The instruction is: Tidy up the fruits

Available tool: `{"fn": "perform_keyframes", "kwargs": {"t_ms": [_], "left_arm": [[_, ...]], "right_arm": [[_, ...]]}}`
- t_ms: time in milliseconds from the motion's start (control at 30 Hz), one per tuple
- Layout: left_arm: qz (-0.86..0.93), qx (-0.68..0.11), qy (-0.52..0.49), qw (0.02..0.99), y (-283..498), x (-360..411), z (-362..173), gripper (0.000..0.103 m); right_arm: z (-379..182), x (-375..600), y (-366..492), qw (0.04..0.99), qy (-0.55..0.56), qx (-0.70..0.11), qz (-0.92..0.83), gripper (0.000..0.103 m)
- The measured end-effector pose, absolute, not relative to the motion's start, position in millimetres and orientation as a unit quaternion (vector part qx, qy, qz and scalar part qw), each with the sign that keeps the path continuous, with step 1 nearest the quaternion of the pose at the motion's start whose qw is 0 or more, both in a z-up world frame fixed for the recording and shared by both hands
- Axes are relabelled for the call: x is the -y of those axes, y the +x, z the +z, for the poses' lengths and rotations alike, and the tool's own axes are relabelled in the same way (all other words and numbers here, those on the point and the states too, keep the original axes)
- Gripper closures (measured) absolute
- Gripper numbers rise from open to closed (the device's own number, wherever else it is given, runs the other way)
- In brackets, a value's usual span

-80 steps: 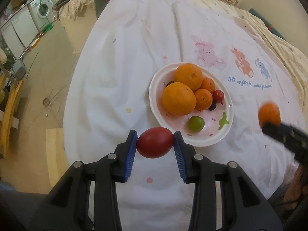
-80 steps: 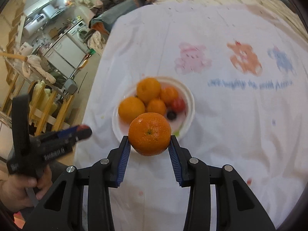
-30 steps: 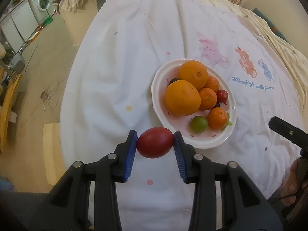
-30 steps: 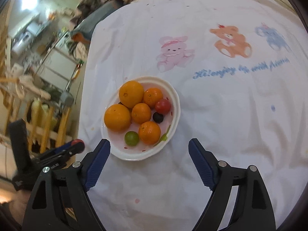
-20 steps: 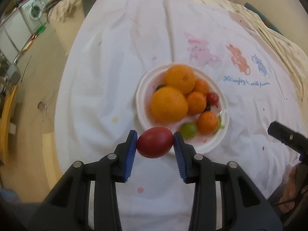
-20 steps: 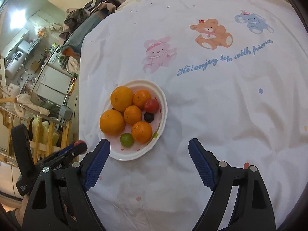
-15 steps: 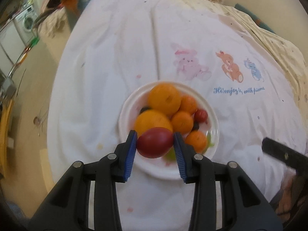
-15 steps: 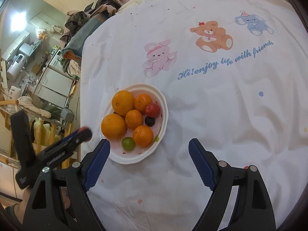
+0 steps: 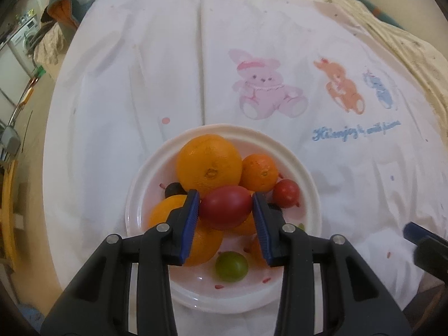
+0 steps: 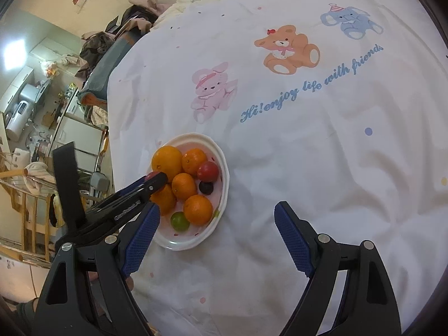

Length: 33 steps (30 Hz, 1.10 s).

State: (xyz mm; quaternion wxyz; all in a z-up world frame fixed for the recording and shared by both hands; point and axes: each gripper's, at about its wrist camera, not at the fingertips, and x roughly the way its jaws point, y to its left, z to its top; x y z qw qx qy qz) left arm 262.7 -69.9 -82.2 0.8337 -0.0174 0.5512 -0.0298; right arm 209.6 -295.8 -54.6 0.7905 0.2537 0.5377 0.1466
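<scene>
White cartoon-printed cloth under a round white bowl [image 9: 306, 173] of oranges: your left gripper [image 9: 225, 208] grips an oval red tomato [image 9: 225, 206] above it, release next; your right gripper [image 10: 215, 240] hangs open, empty.

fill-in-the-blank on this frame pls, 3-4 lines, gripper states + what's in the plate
1. The left gripper is shut on a ____ tomato.
2. The right gripper is ____, with nothing between its pads.
3. The held tomato hangs above the white ____ of fruit.
4. The only green fruit in it lies near the rim closest to the ____ gripper.

Missing words: red; open; plate; right
</scene>
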Motion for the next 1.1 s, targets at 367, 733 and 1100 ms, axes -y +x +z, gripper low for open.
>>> {"fn": "perform_keyframes", "kwargs": {"t_ms": [367, 733, 1100], "left_arm": [[-0.030, -0.554, -0.012, 0.832, 267.0, 69.4, -85.3, 0.036], [-0.012, -0.522, -0.041, 0.852, 249.9, 41.1, -45.6, 0.025], [0.022, -0.453, -0.028, 0.891, 180.0, 2.4, 4.3, 0.025]], "right_arm": [[-51.6, 291.8, 209.8, 0.790, 0.251, -0.537, 0.156, 0.017], [-43.1, 294.0, 208.7, 0.796, 0.255, -0.526, 0.159, 0.017], [-24.4, 266.8, 187.2, 0.828, 0.182, -0.498, 0.184, 0.017]]}}
